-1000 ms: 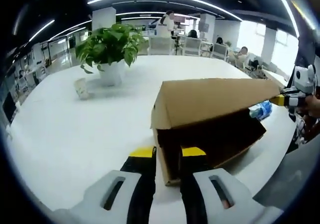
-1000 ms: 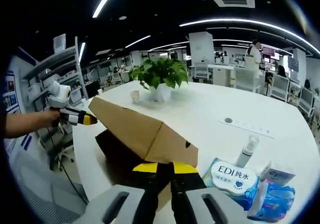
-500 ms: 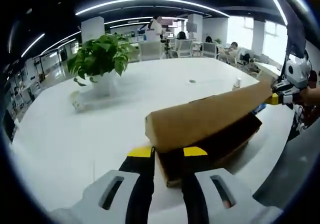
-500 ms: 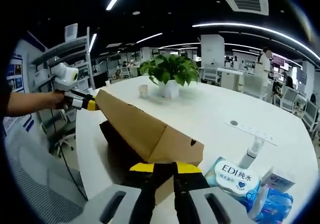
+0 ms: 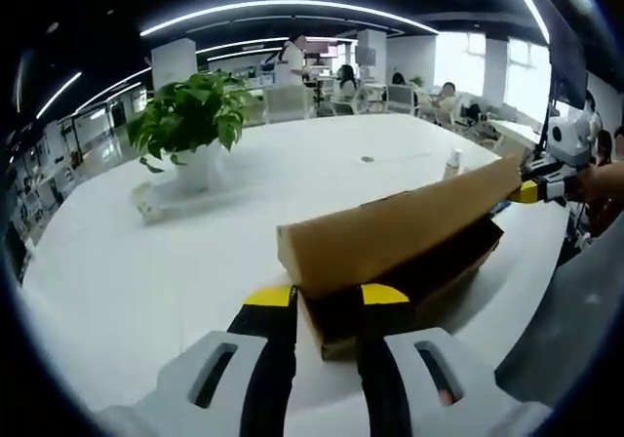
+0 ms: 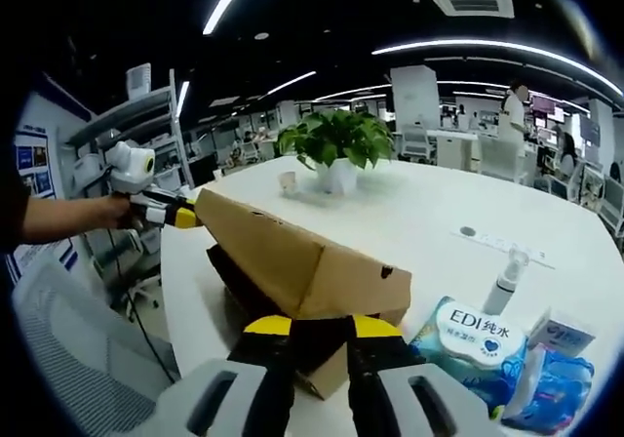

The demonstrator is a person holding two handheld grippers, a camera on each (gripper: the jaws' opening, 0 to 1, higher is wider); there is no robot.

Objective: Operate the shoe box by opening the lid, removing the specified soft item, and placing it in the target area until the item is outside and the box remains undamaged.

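A brown cardboard shoe box stands near the white table's edge, its dark base [image 5: 434,266] under a lid [image 5: 400,227] raised at a shallow angle. My left gripper [image 5: 327,296] is shut on the near end of the lid. At the lid's far corner my right gripper [image 5: 526,191] is held by a hand. In the right gripper view the lid [image 6: 283,257] slopes over the base [image 6: 234,281], my right gripper [image 6: 322,325] is shut on its near end, and the left gripper [image 6: 180,215] grips the far corner. The inside of the box is dark and hidden.
A potted plant [image 5: 190,115] and a small cup [image 6: 288,181] stand mid-table. An EDI wipes pack [image 6: 473,330], a spray bottle [image 6: 507,271], a small carton [image 6: 561,335] and a blue packet [image 6: 556,383] lie right of the box. A chair [image 6: 68,349] stands off the table edge.
In the left gripper view the lid has come down from steeply raised to a low angle over the base, narrowing the opening. Both grippers kept their hold on it.
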